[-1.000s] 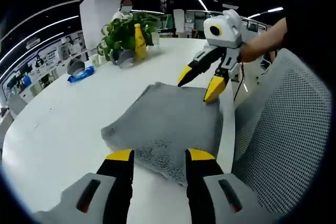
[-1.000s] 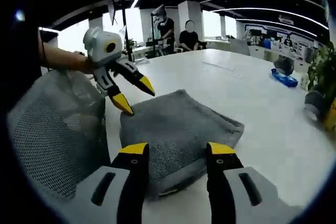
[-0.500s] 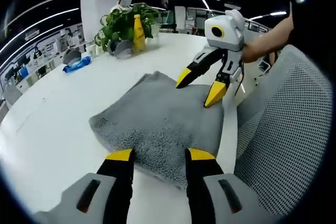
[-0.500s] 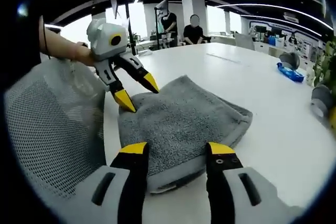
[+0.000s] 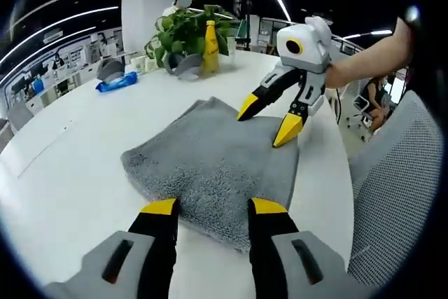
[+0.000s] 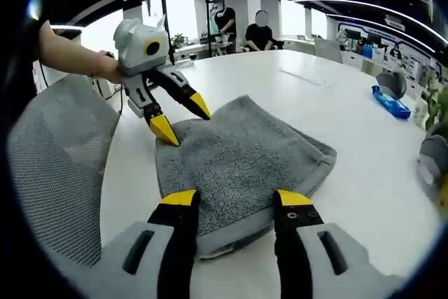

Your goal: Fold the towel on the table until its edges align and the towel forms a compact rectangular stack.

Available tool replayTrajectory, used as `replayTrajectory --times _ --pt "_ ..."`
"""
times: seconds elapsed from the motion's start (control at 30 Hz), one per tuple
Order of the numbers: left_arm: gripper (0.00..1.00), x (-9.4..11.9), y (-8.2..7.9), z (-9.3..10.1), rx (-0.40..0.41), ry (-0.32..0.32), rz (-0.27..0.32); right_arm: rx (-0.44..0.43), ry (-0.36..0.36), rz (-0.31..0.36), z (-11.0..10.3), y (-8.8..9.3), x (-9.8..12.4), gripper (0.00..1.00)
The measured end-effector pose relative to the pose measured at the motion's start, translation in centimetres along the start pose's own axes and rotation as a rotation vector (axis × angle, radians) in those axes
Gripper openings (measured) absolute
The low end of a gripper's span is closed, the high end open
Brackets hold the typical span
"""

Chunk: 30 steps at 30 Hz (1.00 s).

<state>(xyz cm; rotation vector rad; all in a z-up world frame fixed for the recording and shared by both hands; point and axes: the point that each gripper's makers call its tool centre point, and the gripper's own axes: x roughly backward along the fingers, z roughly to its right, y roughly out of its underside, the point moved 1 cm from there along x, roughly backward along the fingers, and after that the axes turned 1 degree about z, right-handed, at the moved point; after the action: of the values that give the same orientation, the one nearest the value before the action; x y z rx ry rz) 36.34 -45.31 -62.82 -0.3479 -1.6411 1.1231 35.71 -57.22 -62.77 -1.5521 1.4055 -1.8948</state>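
A grey towel (image 5: 210, 159) lies folded in a thick rectangle on the white table (image 5: 77, 166). In the left gripper view my left gripper (image 5: 212, 208) stands open at the towel's near edge, jaws just above it. Across the towel my right gripper (image 5: 266, 118) is open too, its yellow tips over the far edge, one tip touching the cloth. In the right gripper view the same towel (image 6: 238, 162) lies ahead; my right gripper (image 6: 236, 199) is open over its near edge, and the left gripper (image 6: 180, 120) is open at the far corner.
A grey mesh chair (image 5: 395, 194) stands by the table edge, also the chair (image 6: 52, 173) in the right gripper view. A potted plant (image 5: 183, 33), a yellow bottle (image 5: 210, 47), a blue packet (image 5: 117, 83) and a grey bowl (image 5: 110, 69) sit far off. People (image 6: 260, 33) sit in the background.
Both cameras have shifted a little and the chair has slid toward the view edges. The towel lies as before, and both grippers stay open at opposite edges.
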Motion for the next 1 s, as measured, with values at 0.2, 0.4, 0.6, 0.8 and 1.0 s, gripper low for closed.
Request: replayTrajectory --times 0.2,0.4,0.6,0.8,1.0 --pt "0.41 -0.6 -0.4 -2.2 0.016 0.004 0.011 -0.012 0.004 0.013 1.8 -0.9 -1.0 0.42" --pt "0.41 -0.7 -0.5 -2.3 0.022 -0.003 0.019 -0.018 0.010 0.021 1.9 -1.0 -1.1 0.42" --pt "0.46 0.7 -1.3 -2.4 0.162 -0.049 0.064 -0.066 0.056 0.037 1.6 -1.7 0.3 0.46" --pt "0.62 7.2 -5.0 -1.8 0.137 -0.152 0.247 -0.078 0.162 0.179 0.2 -4.2 5.0 0.59" --pt "0.86 16.0 -4.9 -0.5 0.189 -0.293 0.367 -0.072 0.325 0.320 -1.7 -6.4 11.1 0.76"
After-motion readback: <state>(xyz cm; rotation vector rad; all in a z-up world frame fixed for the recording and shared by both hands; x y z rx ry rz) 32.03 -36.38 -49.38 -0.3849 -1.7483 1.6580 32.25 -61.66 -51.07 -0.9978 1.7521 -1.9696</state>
